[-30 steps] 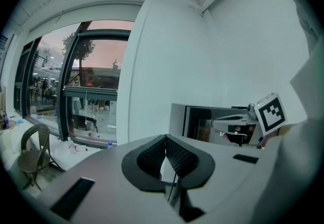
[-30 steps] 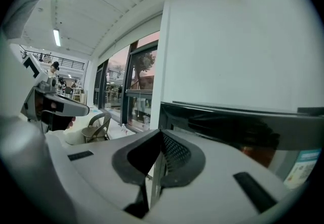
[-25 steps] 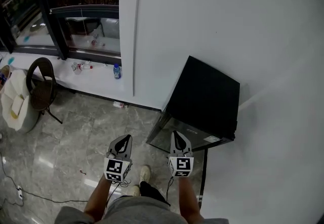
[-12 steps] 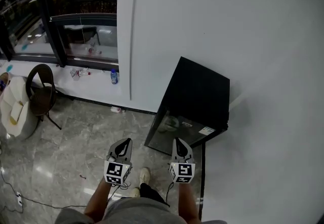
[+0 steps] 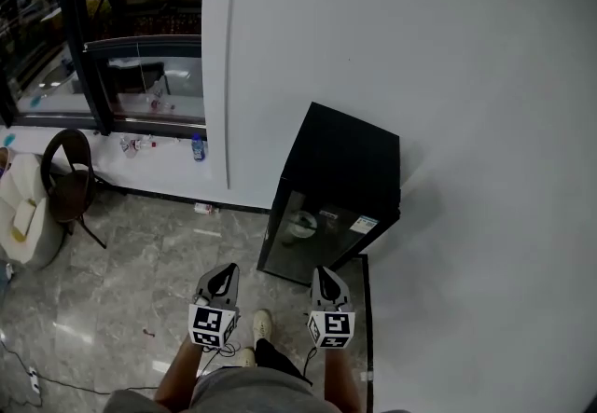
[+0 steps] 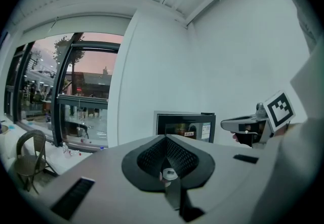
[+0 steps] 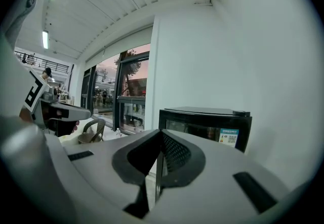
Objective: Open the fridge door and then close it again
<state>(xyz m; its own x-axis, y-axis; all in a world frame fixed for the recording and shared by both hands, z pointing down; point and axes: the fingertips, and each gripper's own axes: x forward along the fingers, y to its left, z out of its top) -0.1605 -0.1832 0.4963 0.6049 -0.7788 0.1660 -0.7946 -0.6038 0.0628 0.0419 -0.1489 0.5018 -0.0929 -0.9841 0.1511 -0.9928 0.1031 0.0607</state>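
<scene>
Standing in front of a small black fridge [image 5: 347,164], a person holds one gripper in each hand. The fridge sits on the gray floor [image 5: 121,262], right against the white wall [image 5: 448,57]. Its glass door [image 5: 308,232] is shut and faces the person. The left gripper [image 5: 224,274] has its jaws pressed together with nothing in them. The right gripper [image 5: 323,274] is the same (its jaws meet in a thin line, with nothing between them). Both grippers point at the fridge but do not touch it. A brown chair [image 5: 63,180] stands well off to the left, below a big dark window [image 5: 140,20].
</scene>
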